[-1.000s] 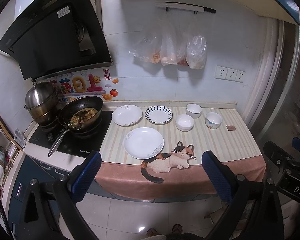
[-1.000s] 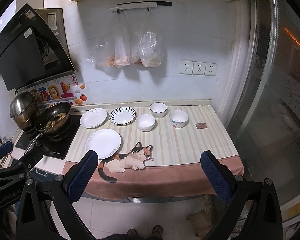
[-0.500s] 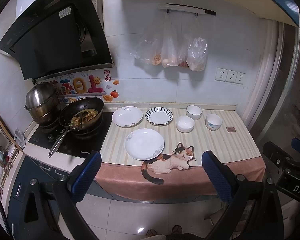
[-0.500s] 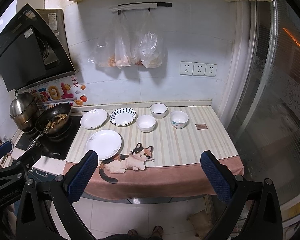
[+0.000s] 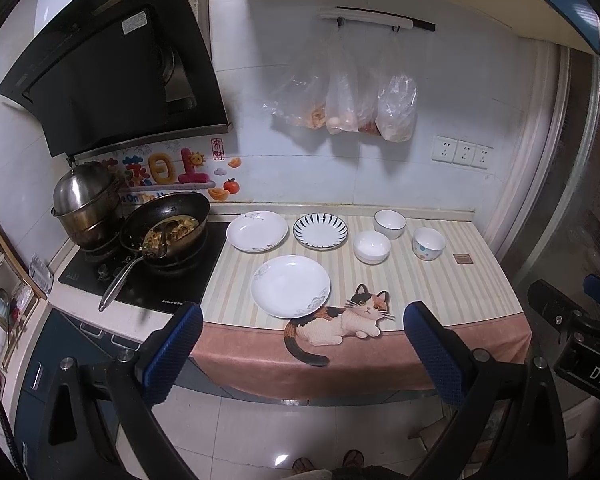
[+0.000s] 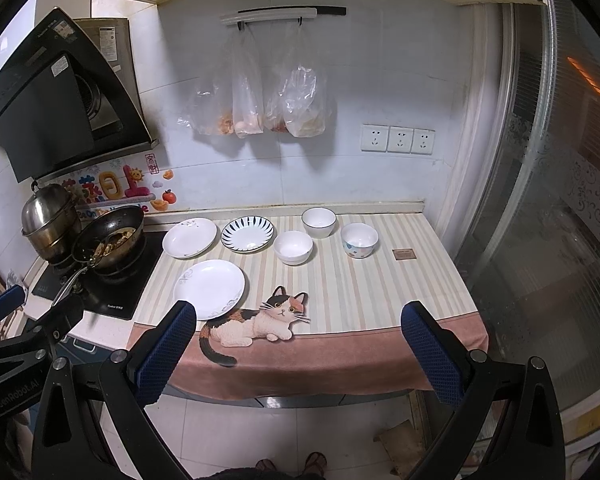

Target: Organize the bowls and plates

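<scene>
Beyond the printed cat (image 5: 342, 320) on the counter cloth lie three plates, the nearest white plate (image 5: 290, 286) touching the cat's back, and three bowls, one plain bowl (image 5: 371, 246) farther behind it. Both left gripper (image 5: 300, 344) and right gripper (image 6: 298, 346) hang short of the cat, jaws spread, empty. Nothing is stacked yet; next, I judge, comes reaching for a plate rim.

Home kitchen: hob (image 5: 140, 276), range hood (image 5: 112, 64).
</scene>
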Motion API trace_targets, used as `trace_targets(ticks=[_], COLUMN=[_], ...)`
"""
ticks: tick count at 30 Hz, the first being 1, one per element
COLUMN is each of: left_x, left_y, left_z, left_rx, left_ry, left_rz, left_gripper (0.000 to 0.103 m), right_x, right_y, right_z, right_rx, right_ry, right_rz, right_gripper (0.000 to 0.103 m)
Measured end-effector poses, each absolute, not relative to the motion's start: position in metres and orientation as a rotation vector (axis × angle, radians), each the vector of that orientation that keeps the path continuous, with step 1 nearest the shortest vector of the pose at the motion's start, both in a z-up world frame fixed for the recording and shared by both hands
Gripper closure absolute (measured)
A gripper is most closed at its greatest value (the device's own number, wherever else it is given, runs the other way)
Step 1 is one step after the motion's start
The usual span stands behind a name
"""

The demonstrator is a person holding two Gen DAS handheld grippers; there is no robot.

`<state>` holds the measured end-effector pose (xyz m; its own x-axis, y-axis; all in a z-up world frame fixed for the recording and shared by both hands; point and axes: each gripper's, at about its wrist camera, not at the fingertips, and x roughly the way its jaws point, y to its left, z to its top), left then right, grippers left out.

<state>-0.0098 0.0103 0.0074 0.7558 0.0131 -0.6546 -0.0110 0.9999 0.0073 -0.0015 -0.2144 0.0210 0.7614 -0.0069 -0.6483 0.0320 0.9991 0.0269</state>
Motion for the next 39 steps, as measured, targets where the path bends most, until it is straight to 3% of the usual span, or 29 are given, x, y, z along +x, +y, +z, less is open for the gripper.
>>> trace_targets(ticks=[31,39], left_x=[0.008,0.079], left_y=[0.032,0.069], left_z=[0.004,-0.048], left_rx=[-0.013,0.009], left_ry=[0.698,0.716], left_rz=[0.006,0.093], left_gripper=[0.000,0.000], right_x=[0.016,0.070], right_y=[-0.199,-0.190], right_z=[0.016,-0.033], right_rx=[0.072,0.112], right_ry=[0.715,0.729], right_rz=[0.005,0.080], right_gripper=[0.000,0.000])
